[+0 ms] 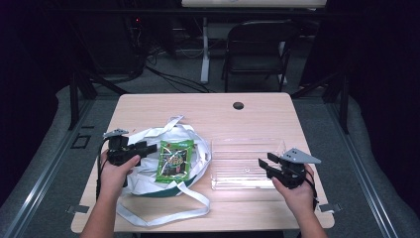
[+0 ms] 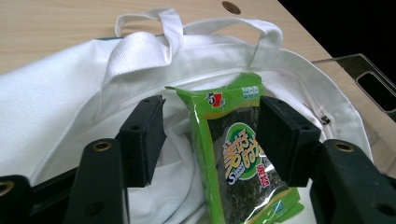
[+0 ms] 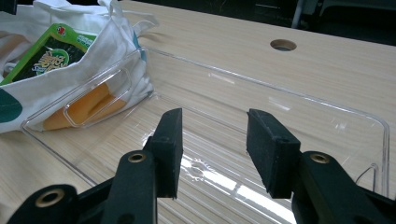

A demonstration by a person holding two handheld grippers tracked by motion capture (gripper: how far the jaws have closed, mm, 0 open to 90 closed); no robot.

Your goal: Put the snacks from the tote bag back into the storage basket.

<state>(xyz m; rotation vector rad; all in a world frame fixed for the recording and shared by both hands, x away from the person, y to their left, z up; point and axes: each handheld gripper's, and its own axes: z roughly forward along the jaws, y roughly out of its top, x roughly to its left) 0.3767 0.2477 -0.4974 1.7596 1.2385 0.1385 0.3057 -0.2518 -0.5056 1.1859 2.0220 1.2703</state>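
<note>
- Ahead of the left gripper [image 2: 210, 140], whose jaws stand well apart and grip nothing, a white canvas tote bag with long straps [image 1: 148, 171] lies slumped on the light wooden table [image 1: 247, 116]; its mouth gapes toward the jaws.
- Beyond the right gripper [image 3: 212, 144], the clear rectangular plastic tray [image 3: 327, 100] sits empty, its bare floor just past the half-open jaws, which hold nothing.
- Between the left jaws, nearer the right-hand one, a green seaweed snack packet [image 2: 238, 154] rests on the bag's open mouth; whether a pad touches it I cannot tell.
- Beside the tray's far-left wall, something orange [image 3: 84, 109] shows through the plastic; what it is I cannot tell.
- Judging by this, unpacking has barely begun: the packet is not yet lifted, and nothing has reached the tray.
</note>
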